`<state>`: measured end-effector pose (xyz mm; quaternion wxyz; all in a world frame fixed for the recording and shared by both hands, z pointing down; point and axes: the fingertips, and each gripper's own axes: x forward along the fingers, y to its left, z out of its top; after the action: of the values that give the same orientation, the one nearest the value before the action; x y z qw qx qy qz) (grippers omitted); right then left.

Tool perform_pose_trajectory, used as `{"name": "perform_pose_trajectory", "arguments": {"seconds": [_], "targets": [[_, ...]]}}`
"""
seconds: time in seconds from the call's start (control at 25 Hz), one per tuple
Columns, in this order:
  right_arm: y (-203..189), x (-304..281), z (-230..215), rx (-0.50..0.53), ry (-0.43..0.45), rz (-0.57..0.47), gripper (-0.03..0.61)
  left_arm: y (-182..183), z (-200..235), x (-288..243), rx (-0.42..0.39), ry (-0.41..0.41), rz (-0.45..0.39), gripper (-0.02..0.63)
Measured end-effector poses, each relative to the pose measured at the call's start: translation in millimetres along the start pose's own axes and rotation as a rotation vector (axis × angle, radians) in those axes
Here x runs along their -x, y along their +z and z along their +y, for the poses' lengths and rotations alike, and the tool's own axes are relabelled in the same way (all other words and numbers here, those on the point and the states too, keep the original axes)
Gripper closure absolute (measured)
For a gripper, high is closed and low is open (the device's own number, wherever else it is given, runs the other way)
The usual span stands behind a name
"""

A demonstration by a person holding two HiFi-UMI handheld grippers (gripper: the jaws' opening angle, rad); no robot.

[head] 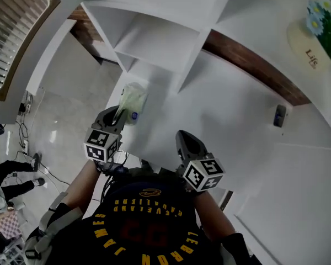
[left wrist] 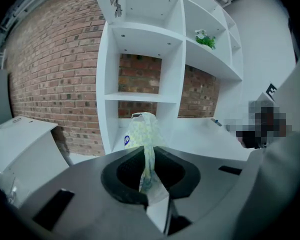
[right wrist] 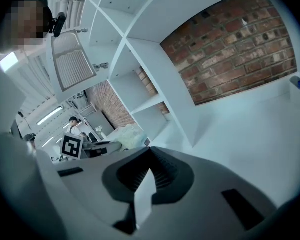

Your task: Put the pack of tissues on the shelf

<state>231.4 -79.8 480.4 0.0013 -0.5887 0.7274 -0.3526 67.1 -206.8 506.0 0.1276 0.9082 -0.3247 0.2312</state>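
Note:
My left gripper (head: 117, 116) is shut on a pale green pack of tissues (head: 132, 100) and holds it up in front of the white shelf unit (head: 154, 43). In the left gripper view the pack (left wrist: 143, 130) stands upright, pinched by its thin end flap between the jaws of that gripper (left wrist: 149, 180). A blue label shows on the pack's side, and the low open compartment (left wrist: 140, 97) lies straight behind it. My right gripper (head: 186, 141) hangs to the right, nearer my body, above the white counter (head: 237, 104). Its jaws (right wrist: 149, 176) are shut with nothing between them. The pack (right wrist: 126, 133) also shows at the left of the right gripper view.
A small dark object (head: 279, 115) lies on the counter against the brick wall (left wrist: 45, 84). A flowering plant (head: 323, 14) stands on a higher shelf at the right. A lower white ledge (left wrist: 20, 134) sits left of the shelf unit. A person (head: 16, 175) is on the floor at the lower left.

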Motion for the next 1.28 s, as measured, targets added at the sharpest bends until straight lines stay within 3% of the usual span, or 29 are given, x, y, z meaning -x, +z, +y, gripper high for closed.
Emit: {"name": "perform_pose_trajectory", "arguments": {"seconds": [0.48, 1.28], "targets": [[-3.1, -3.0, -40.2, -0.005, -0.054, 0.037, 0.586, 21.6, 26.6, -82.9, -0.104, 0.038, -0.006, 0.566], [-20.2, 10.3, -61.1, -0.063, -0.125, 0.067, 0.586, 16.3, 50.1, -205.3, -0.15, 0.041, 0.066, 0.566]]}}
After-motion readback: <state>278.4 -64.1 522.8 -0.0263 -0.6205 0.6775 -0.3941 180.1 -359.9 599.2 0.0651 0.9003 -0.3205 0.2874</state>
